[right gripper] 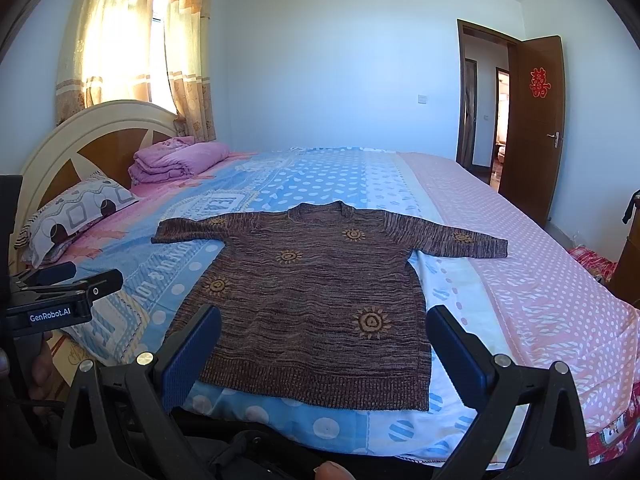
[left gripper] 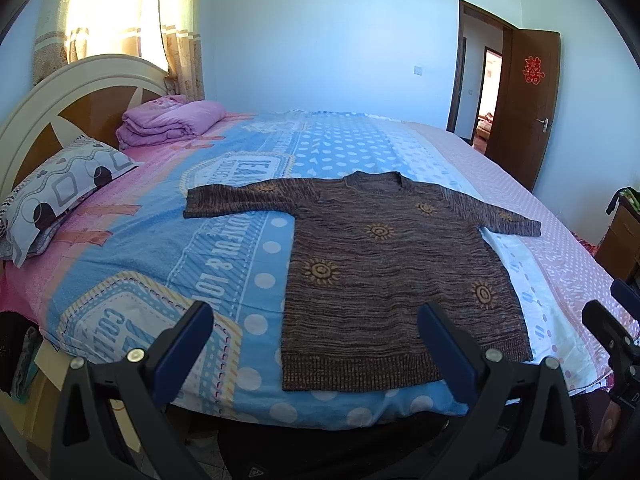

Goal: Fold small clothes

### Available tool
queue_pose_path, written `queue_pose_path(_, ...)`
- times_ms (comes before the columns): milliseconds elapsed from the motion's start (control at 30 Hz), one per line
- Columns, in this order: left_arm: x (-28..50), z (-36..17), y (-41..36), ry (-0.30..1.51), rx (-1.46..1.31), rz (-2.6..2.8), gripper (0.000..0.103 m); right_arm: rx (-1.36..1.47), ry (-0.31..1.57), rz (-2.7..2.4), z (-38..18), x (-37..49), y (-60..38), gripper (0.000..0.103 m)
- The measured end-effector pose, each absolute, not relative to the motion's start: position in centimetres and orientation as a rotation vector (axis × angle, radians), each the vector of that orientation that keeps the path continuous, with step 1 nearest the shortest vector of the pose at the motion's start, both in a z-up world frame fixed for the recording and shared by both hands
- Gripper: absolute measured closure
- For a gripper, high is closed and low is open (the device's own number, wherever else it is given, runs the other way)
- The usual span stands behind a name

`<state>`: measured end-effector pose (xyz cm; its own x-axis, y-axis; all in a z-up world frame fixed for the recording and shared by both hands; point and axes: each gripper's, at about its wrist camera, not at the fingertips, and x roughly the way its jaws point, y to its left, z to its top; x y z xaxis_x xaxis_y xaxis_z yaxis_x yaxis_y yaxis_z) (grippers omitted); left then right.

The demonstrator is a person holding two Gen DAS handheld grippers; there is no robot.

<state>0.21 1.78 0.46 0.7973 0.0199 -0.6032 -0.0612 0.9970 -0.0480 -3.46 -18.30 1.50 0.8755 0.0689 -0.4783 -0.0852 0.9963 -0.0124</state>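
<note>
Left gripper (left gripper: 316, 344): we hold it spread wide, nothing between its blue pads, hanging short of the near edge of the bed, roughly over the sweater's left bottom corner.
Right gripper (right gripper: 324, 348): likewise released and empty, its jaws framing the hem from our side without touching the knit.
Sweater (left gripper: 396, 268): a brown marled knit with orange sun motifs, lying flat and face up on the bed, hem toward us, neck away, both sleeves stretched out to the sides.
Left sleeve (left gripper: 236, 200): rests on the blue printed part of the sheet, well apart from the pillow (left gripper: 60, 196).
Right sleeve (right gripper: 456, 236): reaches onto the pink dotted strip.
Bed (right gripper: 540, 300): otherwise carries a folded pink blanket (right gripper: 180, 162) near the headboard, clear of our working area.
Step in hand: we judge this the start; the garment is spread, no fold made yet.
Next move: we would likely bring each gripper to a sleeve or side edge, pinch only the knit and not the sheet beneath, then carry it inward across the body.
</note>
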Motion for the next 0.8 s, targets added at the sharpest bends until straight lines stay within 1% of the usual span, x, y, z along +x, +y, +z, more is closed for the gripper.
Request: queue_pose_path(800,0.36,0.3,1.9,0.653,-0.07,0.046,0.0,-0.031,0.509,0.085,1.31,-3.47,-18.17,0.001)
